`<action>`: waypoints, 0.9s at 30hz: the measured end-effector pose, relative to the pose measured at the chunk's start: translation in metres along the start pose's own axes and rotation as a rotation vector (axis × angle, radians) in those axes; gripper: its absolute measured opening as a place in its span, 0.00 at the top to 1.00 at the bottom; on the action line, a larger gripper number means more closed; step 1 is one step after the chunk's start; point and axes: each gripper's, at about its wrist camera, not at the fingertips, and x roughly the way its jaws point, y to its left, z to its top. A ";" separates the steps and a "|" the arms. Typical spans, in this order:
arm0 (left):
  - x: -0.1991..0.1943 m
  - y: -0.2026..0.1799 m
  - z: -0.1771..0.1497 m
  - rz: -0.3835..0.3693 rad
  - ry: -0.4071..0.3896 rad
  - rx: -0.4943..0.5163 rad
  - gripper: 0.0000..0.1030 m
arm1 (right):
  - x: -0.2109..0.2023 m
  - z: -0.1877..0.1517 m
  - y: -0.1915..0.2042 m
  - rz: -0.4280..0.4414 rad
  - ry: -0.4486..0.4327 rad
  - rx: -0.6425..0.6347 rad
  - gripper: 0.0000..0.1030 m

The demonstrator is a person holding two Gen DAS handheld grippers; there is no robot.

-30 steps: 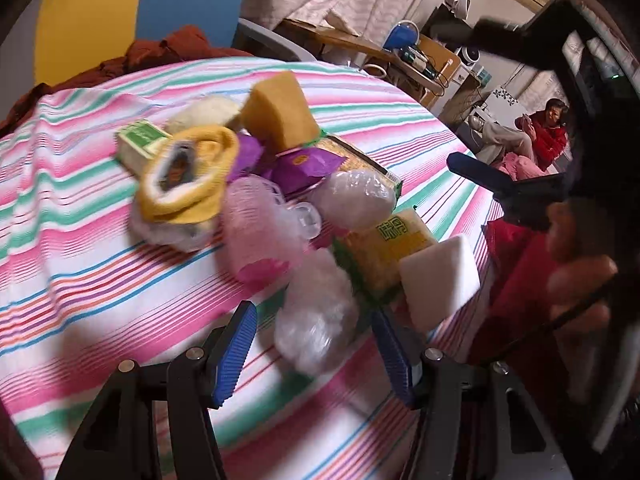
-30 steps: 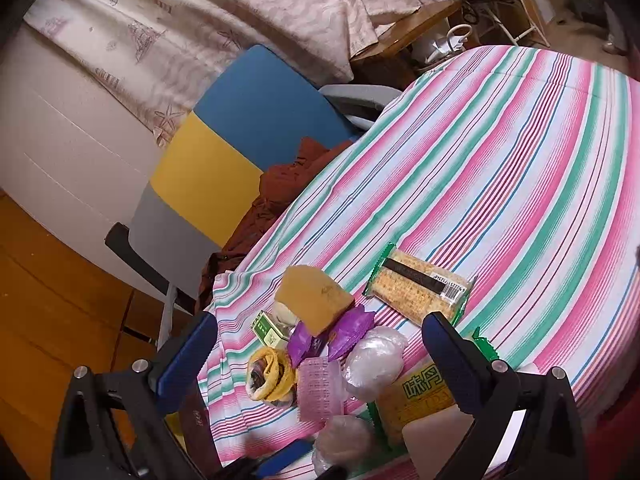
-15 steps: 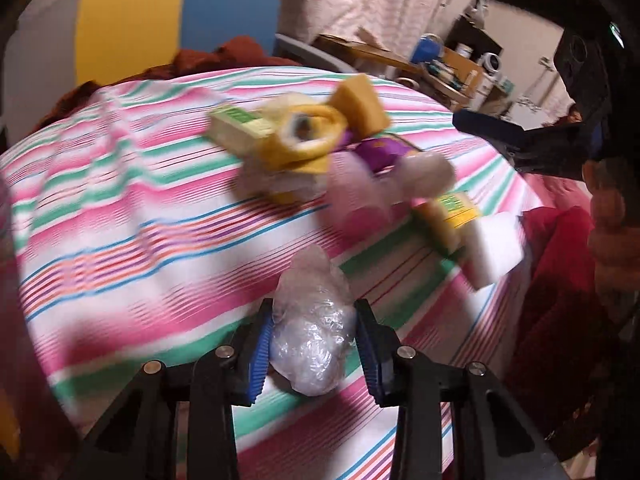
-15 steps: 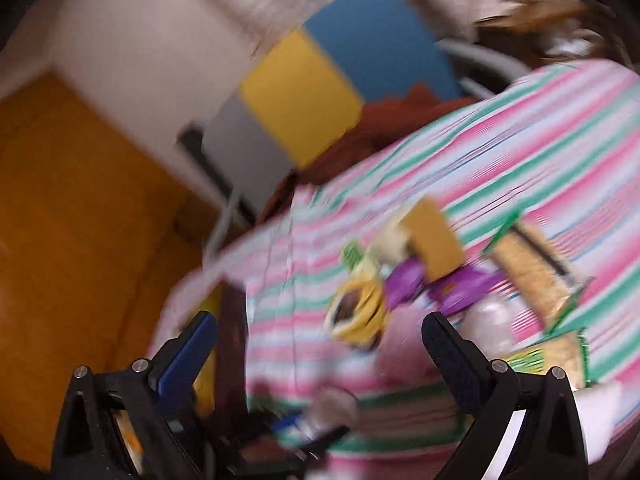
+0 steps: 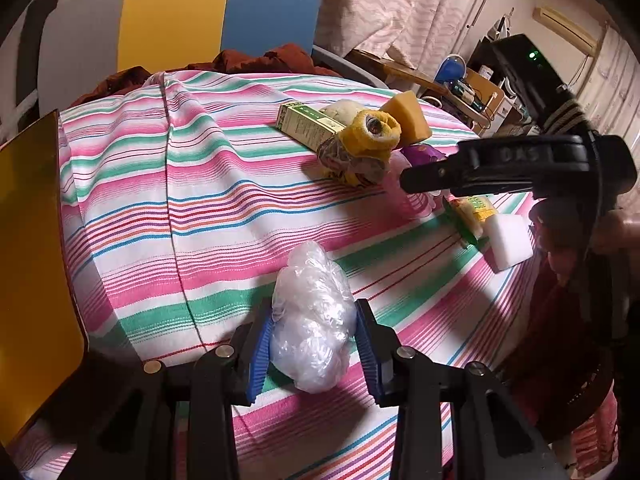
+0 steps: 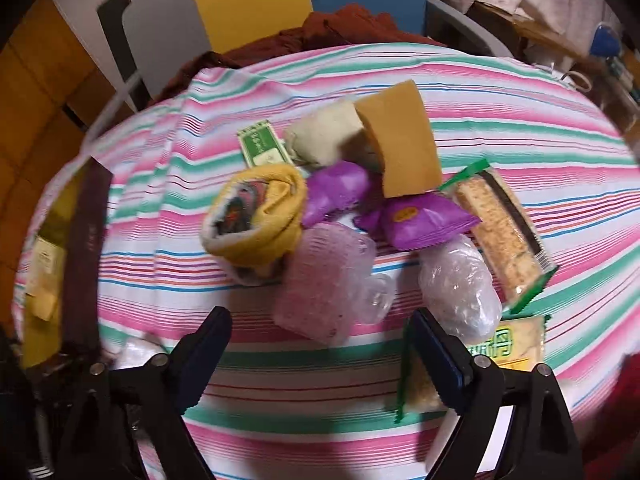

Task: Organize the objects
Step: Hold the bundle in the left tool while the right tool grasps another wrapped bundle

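Here, left tool (image 5: 314, 342): pressed onto a crumpled clear plastic bag (image 5: 312, 320), which is pinched between both blue pads just above the striped cloth of the desk (image 5: 200, 208), near its front edge.
Right tool (image 6: 320, 354): spread wide, nothing held, hung over the pile's near side.
Pile: gathered toward the desk's far right part; a yellow rolled sock (image 6: 256, 220), purple snack packets (image 6: 416, 220), a tan sponge (image 6: 400, 140), a green box (image 6: 262, 146), a pink mesh pouch (image 6: 320, 288) and a cracker pack (image 6: 500, 236) are touching.
White block (image 5: 510, 240): lain at the right edge.
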 end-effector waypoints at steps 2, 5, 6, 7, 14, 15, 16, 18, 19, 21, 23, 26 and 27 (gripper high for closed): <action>-0.001 0.003 -0.002 -0.006 -0.007 -0.007 0.63 | -0.013 0.002 0.002 0.022 -0.064 -0.023 0.18; -0.002 0.002 -0.003 -0.003 -0.014 -0.007 0.63 | -0.024 0.003 0.015 0.041 -0.139 -0.105 0.19; -0.001 0.001 -0.004 0.002 -0.016 -0.002 0.63 | -0.022 0.004 0.020 0.031 -0.139 -0.127 0.20; -0.001 0.001 -0.004 0.005 -0.017 0.005 0.63 | -0.019 0.005 0.025 0.014 -0.134 -0.164 0.21; 0.001 0.000 -0.004 0.016 -0.019 0.012 0.63 | 0.000 0.006 -0.002 -0.057 -0.029 -0.074 0.24; 0.001 0.000 -0.005 0.016 -0.020 0.011 0.63 | 0.004 0.007 -0.009 -0.067 -0.005 -0.046 0.24; 0.001 0.000 -0.005 0.015 -0.021 0.011 0.63 | 0.006 0.006 -0.013 -0.074 0.008 -0.030 0.24; 0.001 0.001 -0.005 0.011 -0.023 0.008 0.63 | 0.003 0.006 -0.016 -0.048 -0.003 -0.023 0.24; 0.001 0.001 -0.005 0.010 -0.024 0.006 0.63 | 0.002 0.006 -0.015 -0.016 -0.005 -0.029 0.23; 0.001 0.001 -0.005 0.010 -0.023 0.003 0.63 | 0.009 0.005 -0.011 -0.048 0.023 -0.045 0.23; 0.000 0.003 -0.005 0.005 -0.024 -0.007 0.63 | 0.015 0.005 -0.009 -0.080 0.044 -0.062 0.24; -0.001 0.003 -0.005 0.005 -0.023 -0.011 0.63 | 0.014 0.005 -0.009 -0.075 0.037 -0.074 0.34; -0.001 0.002 -0.005 0.007 -0.021 -0.008 0.64 | 0.013 0.004 -0.009 -0.073 0.038 -0.078 0.35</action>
